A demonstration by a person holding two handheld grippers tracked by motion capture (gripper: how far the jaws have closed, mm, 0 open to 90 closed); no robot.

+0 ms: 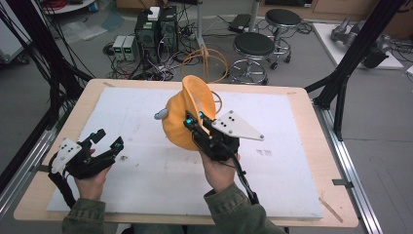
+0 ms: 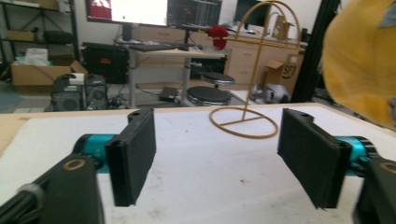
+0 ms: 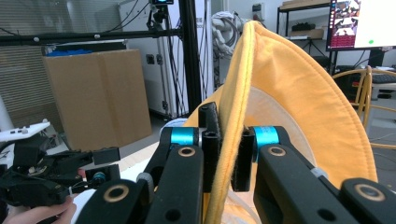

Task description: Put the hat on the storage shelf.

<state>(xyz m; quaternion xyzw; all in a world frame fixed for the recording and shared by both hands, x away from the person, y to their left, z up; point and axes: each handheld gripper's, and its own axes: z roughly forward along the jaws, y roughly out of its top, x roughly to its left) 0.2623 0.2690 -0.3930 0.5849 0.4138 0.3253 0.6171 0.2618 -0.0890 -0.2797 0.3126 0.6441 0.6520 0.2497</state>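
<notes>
A yellow fabric hat [image 1: 181,113] hangs upright over the middle of the table, and my right gripper [image 1: 196,121] is shut on its brim. In the right gripper view the two pads [image 3: 211,140] pinch the brim edge of the hat [image 3: 299,93] from both sides. My left gripper [image 1: 108,139] is at the table's left side, apart from the hat, open with nothing between its jaws. In the left gripper view the left gripper [image 2: 217,154] points across the sheet, with the hat [image 2: 359,60] at the upper right. A gold wire stand [image 2: 243,122] stands on the table beyond.
A white foam sheet [image 1: 146,180] covers most of the wooden table [image 1: 336,195]. Two black stools [image 1: 253,46] and computer cases [image 1: 156,31] with cables sit on the floor behind the table. Black frame legs [image 1: 341,92] rise at the right.
</notes>
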